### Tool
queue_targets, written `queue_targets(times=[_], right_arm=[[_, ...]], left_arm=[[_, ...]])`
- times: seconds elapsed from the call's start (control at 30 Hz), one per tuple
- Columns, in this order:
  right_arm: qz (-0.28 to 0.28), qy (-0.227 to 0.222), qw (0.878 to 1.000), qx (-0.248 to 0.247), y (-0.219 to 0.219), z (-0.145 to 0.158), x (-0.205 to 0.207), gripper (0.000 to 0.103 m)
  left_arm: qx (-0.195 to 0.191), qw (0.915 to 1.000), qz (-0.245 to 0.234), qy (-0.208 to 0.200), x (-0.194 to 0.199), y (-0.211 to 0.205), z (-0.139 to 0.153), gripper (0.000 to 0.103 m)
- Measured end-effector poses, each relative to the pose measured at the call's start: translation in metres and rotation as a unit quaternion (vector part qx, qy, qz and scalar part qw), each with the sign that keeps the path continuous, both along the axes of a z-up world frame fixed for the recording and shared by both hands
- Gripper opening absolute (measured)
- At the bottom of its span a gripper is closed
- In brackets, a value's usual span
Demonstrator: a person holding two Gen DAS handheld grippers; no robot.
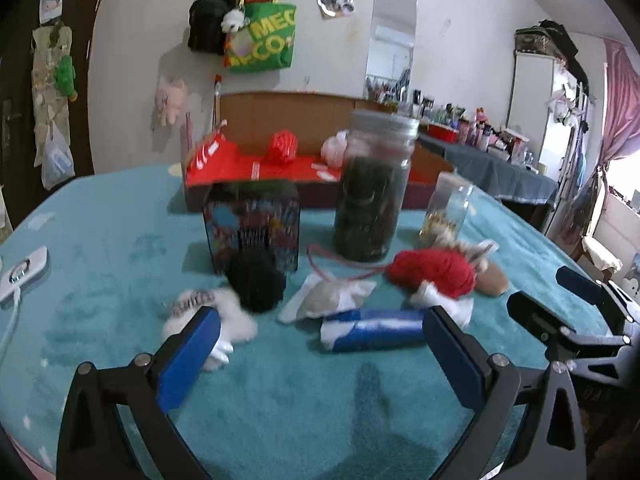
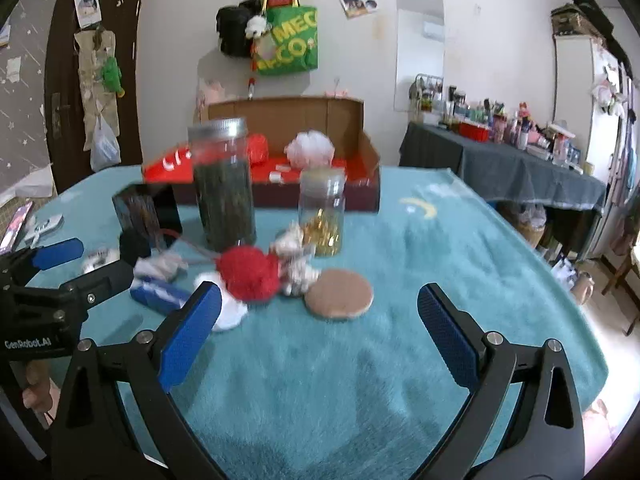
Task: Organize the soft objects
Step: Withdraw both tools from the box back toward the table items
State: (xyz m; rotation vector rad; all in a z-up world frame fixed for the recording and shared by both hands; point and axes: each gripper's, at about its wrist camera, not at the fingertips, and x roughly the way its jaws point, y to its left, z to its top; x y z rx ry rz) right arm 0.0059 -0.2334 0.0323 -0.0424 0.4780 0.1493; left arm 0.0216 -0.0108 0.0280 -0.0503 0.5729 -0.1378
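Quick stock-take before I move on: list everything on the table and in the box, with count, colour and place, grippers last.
cardboard box: 1, brown with red floor, back of table
red bundle: 1, inside box
mesh puff: 1, pale pink-white, inside box
tall jar: 1, clear, dark contents, before box
small jar: 1, clear, gold contents, right of tall jar
printed tin: 1, multicolour, left of tall jar
black pom-pom: 1, before tin
red yarn ball: 1, centre
round pad: 1, brown, right of yarn ball
blue roll: 1, blue-white, front
blanket: 1, teal, covering table
left gripper: jaws open, empty
right gripper: jaws open, empty
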Motion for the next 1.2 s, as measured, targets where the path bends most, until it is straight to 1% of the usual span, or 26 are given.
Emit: queue_targets(times=[0.13, 0.3, 0.6, 0.73, 0.9, 1.07, 1.2], right_arm=[[0.0, 0.018, 1.0, -0.004, 0.003, -0.017, 0.003, 0.1], [0.003, 0.026, 1.0, -0.009, 0.008, -0.025, 0.004, 0.1], [0.004, 0.037, 0.999, 0.002, 0.006, -0.025, 0.008, 0.1], [0.005, 0.041, 0.999, 0.006, 0.004, -0.023, 0.01, 0.1], [0.004, 0.045, 0.999, -0.002, 0.002, -0.021, 0.014, 0.1], [0.0, 0.058, 0.998, -0.005, -0.004, -0.019, 0.024, 0.1], [-0.001, 0.072, 0.997, -0.002, -0.012, -0.016, 0.035, 0.1]], left_arm=[[-0.001, 0.9999, 0.002, 0.013, 0.003, 0.003, -0.007, 0.103], [0.001, 0.9999, -0.001, 0.012, 0.002, 0.002, -0.007, 0.103], [-0.002, 0.9999, -0.005, 0.012, -0.002, 0.009, 0.0, 0.103], [-0.007, 1.0, -0.003, 0.006, -0.007, 0.019, 0.009, 0.103], [-0.008, 0.9999, 0.01, 0.01, -0.003, 0.037, 0.015, 0.103], [0.006, 0.9992, 0.031, 0.026, 0.008, 0.056, 0.015, 0.103], [0.016, 0.9982, 0.034, 0.046, 0.017, 0.068, 0.011, 0.103]])
